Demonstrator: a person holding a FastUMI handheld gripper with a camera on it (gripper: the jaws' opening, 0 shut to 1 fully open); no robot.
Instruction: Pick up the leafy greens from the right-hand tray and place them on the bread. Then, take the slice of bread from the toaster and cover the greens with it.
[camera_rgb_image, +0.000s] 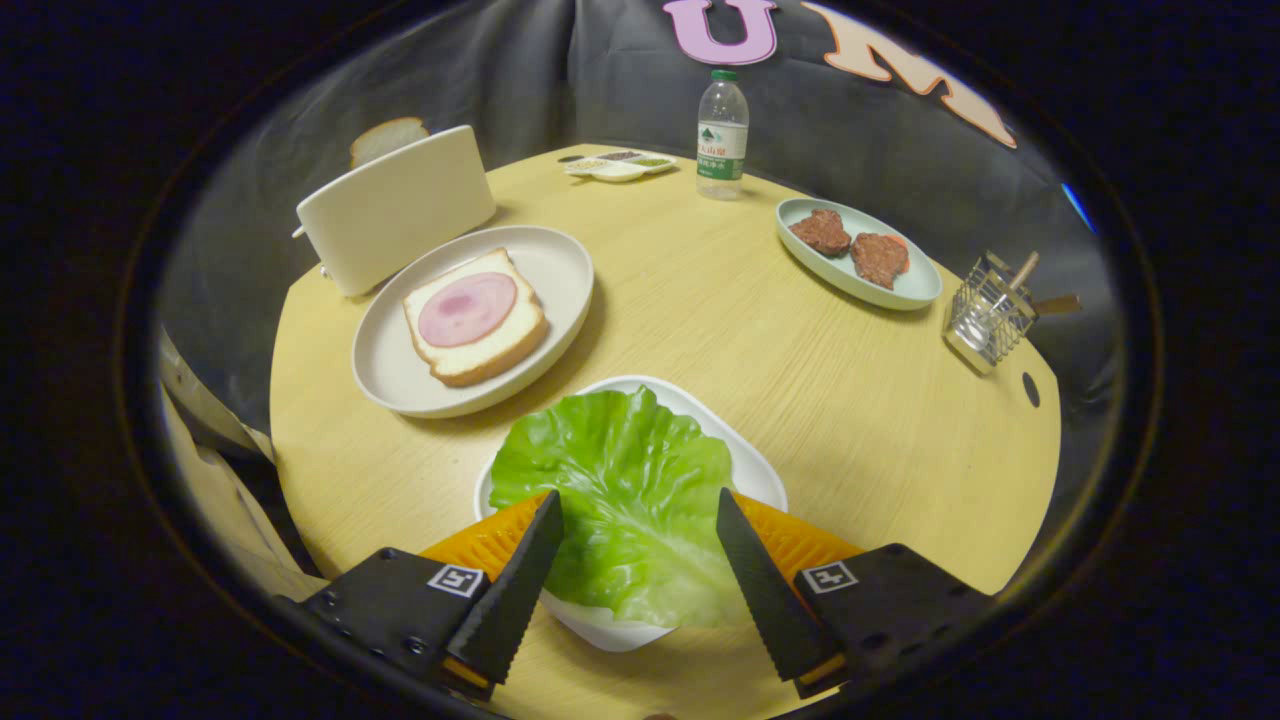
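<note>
Lettuce, bread and toaster as I see them

My lettuce leaf (620, 500) lies flat in its white tray (760, 470); ham-topped bread (474, 316) rests on the plate (400, 380), another slice (387, 138) upright in the toaster (396, 208).

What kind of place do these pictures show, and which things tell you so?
Probably a staged kitchen table in a recording booth. A round wooden table carries a toaster and a plate with bread and ham. The open hand-held gripper straddles a lettuce leaf on a white tray.

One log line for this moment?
gripper open over lettuce | lettuce in tray | bread on plate | toaster slice waiting
</note>
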